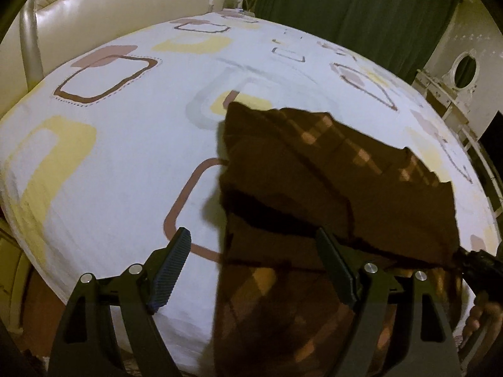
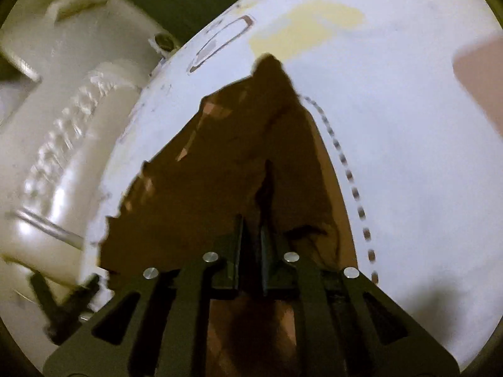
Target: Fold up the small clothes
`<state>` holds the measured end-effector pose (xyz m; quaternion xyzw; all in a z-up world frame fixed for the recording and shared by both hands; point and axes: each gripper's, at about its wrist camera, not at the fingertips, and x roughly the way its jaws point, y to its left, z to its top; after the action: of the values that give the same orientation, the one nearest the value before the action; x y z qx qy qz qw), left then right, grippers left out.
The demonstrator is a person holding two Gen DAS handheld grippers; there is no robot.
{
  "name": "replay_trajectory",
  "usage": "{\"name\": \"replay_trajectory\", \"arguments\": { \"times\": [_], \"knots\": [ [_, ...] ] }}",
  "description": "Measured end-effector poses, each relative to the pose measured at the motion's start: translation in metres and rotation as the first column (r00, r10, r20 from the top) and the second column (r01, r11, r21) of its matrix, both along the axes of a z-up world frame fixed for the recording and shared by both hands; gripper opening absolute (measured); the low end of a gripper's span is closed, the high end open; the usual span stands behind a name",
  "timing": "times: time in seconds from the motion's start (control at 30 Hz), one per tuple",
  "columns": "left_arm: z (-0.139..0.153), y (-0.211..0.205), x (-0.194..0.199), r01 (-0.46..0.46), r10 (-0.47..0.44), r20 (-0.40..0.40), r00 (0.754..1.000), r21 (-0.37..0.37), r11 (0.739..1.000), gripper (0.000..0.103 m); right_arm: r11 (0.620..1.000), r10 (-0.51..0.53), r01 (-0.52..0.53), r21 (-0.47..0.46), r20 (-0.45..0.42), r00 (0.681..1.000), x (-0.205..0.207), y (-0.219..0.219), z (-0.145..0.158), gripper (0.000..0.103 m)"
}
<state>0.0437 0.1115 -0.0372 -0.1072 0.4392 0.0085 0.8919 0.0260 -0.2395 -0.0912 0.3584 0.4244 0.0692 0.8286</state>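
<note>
A dark brown checked garment [image 1: 314, 172] lies on the white patterned bed sheet [image 1: 125, 157], with a fold across its middle. Its near part hangs over the bed's front edge. My left gripper [image 1: 254, 264] stands open just above this near part; the garment's left edge runs between its fingers, and the pads do not press on it. In the right wrist view the same garment [image 2: 226, 163] stretches away in a point. My right gripper [image 2: 253, 235] is shut on the garment's near edge, the fingers almost together with cloth pinched between them. It also shows at the right edge as the right gripper [image 1: 478, 260].
A cream padded headboard [image 1: 94, 9] stands behind the bed and a green curtain [image 1: 345, 9] hangs at the back. A white dresser with an oval mirror [image 1: 465, 69] is on the right. The white bed frame [image 2: 63, 141] runs along the sheet's edge.
</note>
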Motion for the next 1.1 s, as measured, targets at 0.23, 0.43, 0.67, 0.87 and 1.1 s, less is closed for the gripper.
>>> {"name": "replay_trajectory", "arguments": {
  "times": [0.23, 0.43, 0.67, 0.87, 1.1],
  "knots": [
    [0.000, 0.023, 0.001, -0.057, 0.057, 0.014, 0.998, 0.003, 0.998, 0.080, 1.000, -0.001, 0.002, -0.004, 0.092, 0.996, 0.007, -0.022, 0.033, 0.033],
    [-0.010, 0.032, 0.002, -0.081, 0.082, -0.014, 0.997, 0.021, 0.996, 0.080, 0.998, 0.042, -0.043, -0.052, -0.011, 0.999, 0.040, -0.018, 0.016, 0.034],
    [-0.017, 0.033, 0.007, -0.084, 0.085, -0.029, 0.996, 0.038, 0.996, 0.080, 0.995, 0.076, -0.077, -0.068, -0.026, 0.997, 0.045, -0.005, 0.009, 0.019],
    [-0.021, 0.032, 0.019, -0.114, 0.118, -0.027, 0.993, 0.111, 0.987, 0.081, 0.989, 0.086, -0.083, -0.120, 0.025, 0.996, 0.048, -0.007, 0.027, 0.007],
    [-0.022, 0.018, 0.030, -0.133, 0.132, 0.022, 0.991, 0.285, 0.949, 0.081, 0.991, 0.087, -0.083, -0.103, 0.035, 0.996, 0.051, -0.004, 0.030, 0.007]
  ]
}}
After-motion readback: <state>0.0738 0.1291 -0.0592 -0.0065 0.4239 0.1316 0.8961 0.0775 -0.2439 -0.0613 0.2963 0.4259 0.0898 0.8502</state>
